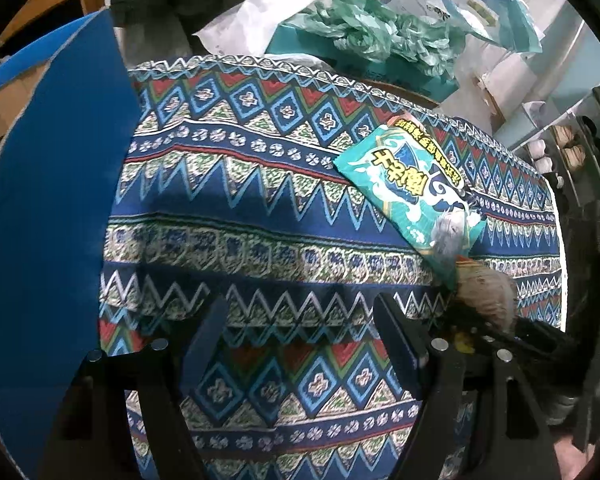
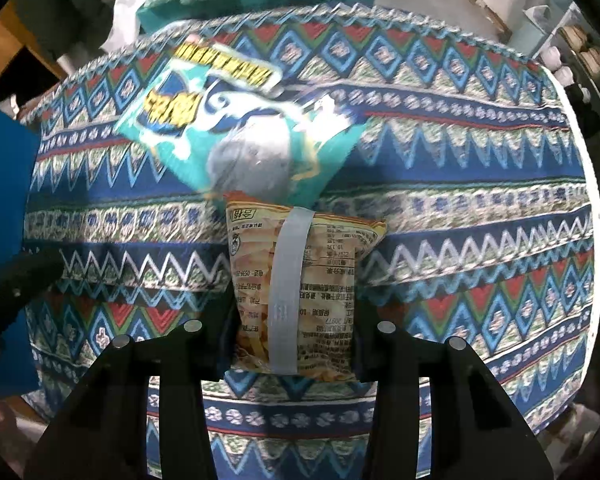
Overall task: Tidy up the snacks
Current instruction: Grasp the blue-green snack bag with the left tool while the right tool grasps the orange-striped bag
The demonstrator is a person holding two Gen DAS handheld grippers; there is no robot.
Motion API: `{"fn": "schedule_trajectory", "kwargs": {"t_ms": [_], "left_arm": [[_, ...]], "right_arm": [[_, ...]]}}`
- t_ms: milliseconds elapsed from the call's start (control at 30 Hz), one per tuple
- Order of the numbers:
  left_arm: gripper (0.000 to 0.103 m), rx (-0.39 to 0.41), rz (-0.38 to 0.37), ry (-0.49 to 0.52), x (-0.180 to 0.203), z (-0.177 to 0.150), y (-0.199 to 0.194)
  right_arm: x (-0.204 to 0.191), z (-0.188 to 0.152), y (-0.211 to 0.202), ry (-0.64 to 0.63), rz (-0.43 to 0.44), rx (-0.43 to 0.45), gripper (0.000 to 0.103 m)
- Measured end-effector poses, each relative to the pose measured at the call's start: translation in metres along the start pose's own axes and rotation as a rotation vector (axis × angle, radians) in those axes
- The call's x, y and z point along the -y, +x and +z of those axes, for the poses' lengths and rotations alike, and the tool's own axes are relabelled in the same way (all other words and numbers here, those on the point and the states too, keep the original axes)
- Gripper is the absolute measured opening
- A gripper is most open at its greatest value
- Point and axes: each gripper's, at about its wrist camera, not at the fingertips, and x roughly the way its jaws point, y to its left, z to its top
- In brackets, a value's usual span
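Observation:
A yellow snack bag [image 2: 320, 272] with a grey seam strip lies on the patterned tablecloth [image 2: 480, 200]. My right gripper [image 2: 294, 312] is shut on it, its pads pressing the bag's two sides. The far end of this bag overlaps a teal snack bag [image 2: 220, 120] lying flat on the cloth. In the left wrist view the teal snack bag [image 1: 412, 192] lies at the right, with the yellow snack bag [image 1: 486, 292] just below it. My left gripper [image 1: 304, 328] stands open over bare cloth, nothing between its fingers.
A blue bin wall [image 1: 52, 200] rises at the table's left side. Behind the table sit a white plastic bag [image 1: 268, 12], crumpled green plastic [image 1: 380, 32] and a teal box [image 1: 420, 72]. The table's rim [image 1: 560, 240] curves down the right, with a shelf of cups [image 1: 540, 152] beyond.

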Motion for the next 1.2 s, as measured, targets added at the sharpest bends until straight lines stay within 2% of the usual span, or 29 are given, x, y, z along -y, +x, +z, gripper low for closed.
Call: {"fn": "schedule_trajectory", "kwargs": {"t_ms": [267, 567, 833, 900, 1200], "left_arm": [[0.077, -0.011, -0.001, -0.008, 0.008, 0.02, 0.012], [0.077, -0.034, 0.012, -0.052, 0.011, 0.042, 0.028], [0.077, -0.044, -0.015, -0.095, 0.012, 0.053, 0.042], [0.08, -0.031, -0.013, -0.094, 0.014, 0.055, 0.042], [0.08, -0.054, -0.039, -0.102, 0.023, 0.058, 0.049]], "right_arm": [[0.032, 0.047, -0.015, -0.03, -0.058, 0.078, 0.042], [0.045, 0.104, 0.0, -0.068, -0.092, 0.122, 0.042], [0.043, 0.121, 0.015, -0.075, -0.089, 0.146, 0.042], [0.042, 0.122, 0.018, -0.084, -0.096, 0.149, 0.042], [0.029, 0.108, 0.034, -0.153, -0.08, 0.077, 0.042]]}}
